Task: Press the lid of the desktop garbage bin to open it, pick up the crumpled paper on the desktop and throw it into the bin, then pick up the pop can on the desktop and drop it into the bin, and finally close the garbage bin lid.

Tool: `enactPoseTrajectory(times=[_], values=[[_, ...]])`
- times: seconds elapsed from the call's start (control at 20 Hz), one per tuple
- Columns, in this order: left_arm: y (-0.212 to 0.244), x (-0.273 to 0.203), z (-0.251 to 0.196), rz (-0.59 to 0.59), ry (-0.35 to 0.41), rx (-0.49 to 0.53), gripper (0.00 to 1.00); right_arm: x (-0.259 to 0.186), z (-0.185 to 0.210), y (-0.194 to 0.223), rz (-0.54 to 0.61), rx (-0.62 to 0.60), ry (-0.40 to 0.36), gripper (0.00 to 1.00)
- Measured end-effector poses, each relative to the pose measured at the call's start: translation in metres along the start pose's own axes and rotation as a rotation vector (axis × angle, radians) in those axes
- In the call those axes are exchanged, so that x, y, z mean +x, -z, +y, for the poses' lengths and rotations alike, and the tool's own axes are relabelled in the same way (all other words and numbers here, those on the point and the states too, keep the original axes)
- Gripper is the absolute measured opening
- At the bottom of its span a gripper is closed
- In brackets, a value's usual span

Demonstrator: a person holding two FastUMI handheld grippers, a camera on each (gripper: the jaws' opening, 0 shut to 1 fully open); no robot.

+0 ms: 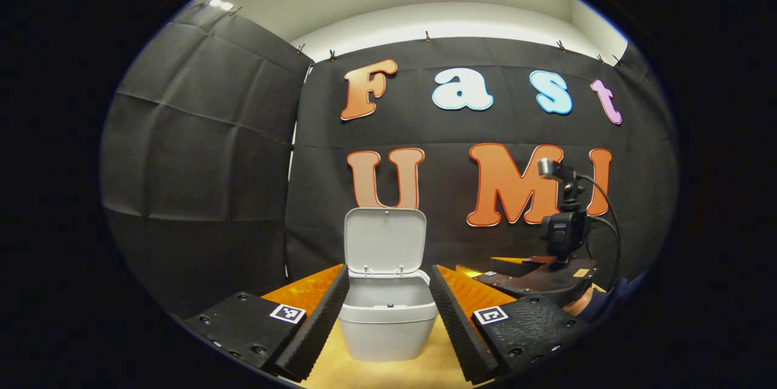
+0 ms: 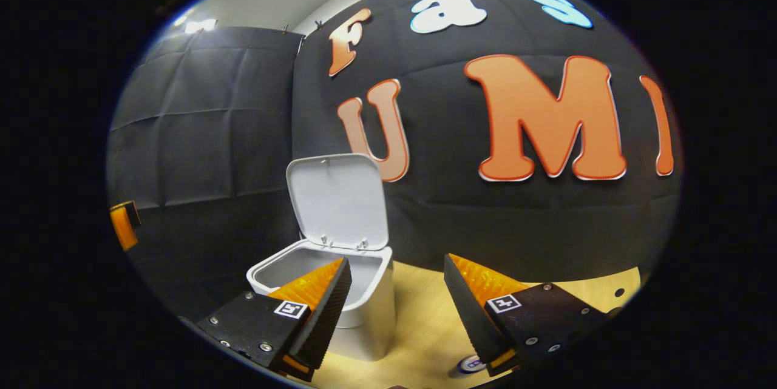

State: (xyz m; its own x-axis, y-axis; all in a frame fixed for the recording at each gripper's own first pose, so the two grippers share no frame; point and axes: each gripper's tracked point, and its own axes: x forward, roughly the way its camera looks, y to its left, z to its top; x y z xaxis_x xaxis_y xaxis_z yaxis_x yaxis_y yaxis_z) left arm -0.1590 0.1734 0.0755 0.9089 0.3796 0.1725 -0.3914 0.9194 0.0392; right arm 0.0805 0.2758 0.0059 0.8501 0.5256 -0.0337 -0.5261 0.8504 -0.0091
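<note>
Pale wooden tabletop (image 2: 419,322) runs under both tools, backed by black cloth walls. Nearest in the left gripper view, the left gripper (image 1: 388,316) has its fingers spread wide with nothing between them, framing the small grey plastic desktop bin (image 1: 388,328), which stands on the wood. Its flat lid (image 1: 385,241) is raised upright behind the open mouth. Farther right, the other gripper (image 1: 540,283) is partly visible. In the right gripper view, the right gripper (image 2: 394,316) is likewise spread and empty; a pop can's top (image 2: 468,366) peeks beneath its right finger, with the bin (image 2: 364,310) beyond at left.
</note>
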Motion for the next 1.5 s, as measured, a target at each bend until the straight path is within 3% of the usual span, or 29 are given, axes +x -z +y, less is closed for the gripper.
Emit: enactPoseTrajectory(times=[0.1, 0.25, 0.45, 0.55, 0.9, 1.5], values=[[0.003, 0.003, -0.012, -0.002, 0.026, 0.007, 0.86, -0.021, -0.02, -0.011, -0.032, 0.012, 0.041, 0.91], [0.014, 0.012, -0.034, 0.011, 0.068, 0.012, 0.94, -0.049, -0.054, -0.012, -0.055, 0.008, 0.122, 0.91], [0.034, 0.022, -0.078, 0.04, 0.178, -0.03, 0.95, -0.086, -0.092, 0.002, -0.035, 0.024, 0.219, 0.92], [0.047, 0.025, -0.106, 0.069, 0.26, -0.1, 0.94, -0.105, -0.111, 0.002, -0.033, 0.043, 0.267, 0.91], [0.113, 0.033, -0.187, 0.132, 0.449, 0.026, 0.94, -0.155, -0.151, 0.001, -0.05, 0.057, 0.398, 0.91], [0.282, 0.058, -0.252, 0.41, 0.549, 0.142, 0.96, -0.238, -0.201, 0.014, -0.006, 0.065, 0.6, 0.91]])
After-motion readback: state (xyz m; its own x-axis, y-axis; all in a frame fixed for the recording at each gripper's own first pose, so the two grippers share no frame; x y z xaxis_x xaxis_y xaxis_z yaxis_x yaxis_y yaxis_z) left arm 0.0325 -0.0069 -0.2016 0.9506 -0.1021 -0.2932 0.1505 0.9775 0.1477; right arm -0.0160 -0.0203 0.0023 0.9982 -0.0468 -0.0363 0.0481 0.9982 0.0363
